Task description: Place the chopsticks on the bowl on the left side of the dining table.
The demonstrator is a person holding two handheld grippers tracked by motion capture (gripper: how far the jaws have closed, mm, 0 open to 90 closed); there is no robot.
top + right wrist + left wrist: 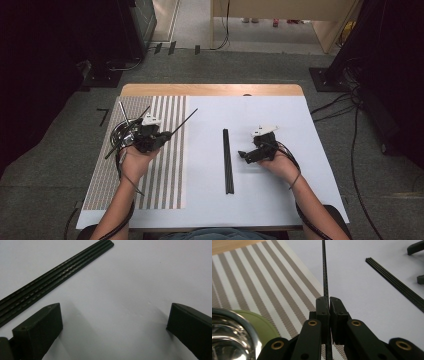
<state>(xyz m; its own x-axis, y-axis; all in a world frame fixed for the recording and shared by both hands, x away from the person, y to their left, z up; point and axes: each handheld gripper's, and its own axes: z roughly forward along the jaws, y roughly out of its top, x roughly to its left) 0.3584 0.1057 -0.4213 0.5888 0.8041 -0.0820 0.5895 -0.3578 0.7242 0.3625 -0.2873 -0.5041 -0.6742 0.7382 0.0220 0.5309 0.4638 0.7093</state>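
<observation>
My left gripper [167,135] [329,306] hovers over the striped mat [172,165], shut on a thin black rod [185,117] [324,270]. The rod passes between the pads and slants away to the upper right in the high view, with its other end sticking out to the lower left. A bundle of several similar black rods [228,162] [397,287] [55,272] lies straight on the white sheet [280,190] in the middle. My right gripper [245,156] [114,312] rests just right of the bundle, open, with only bare sheet between its jaws.
A shiny metal container [121,131] [227,340] with a green thing [263,325] beside it sits by my left hand on the mat. A wooden table edge [210,90] runs along the far side. Cables [350,150] lie on the floor at the right.
</observation>
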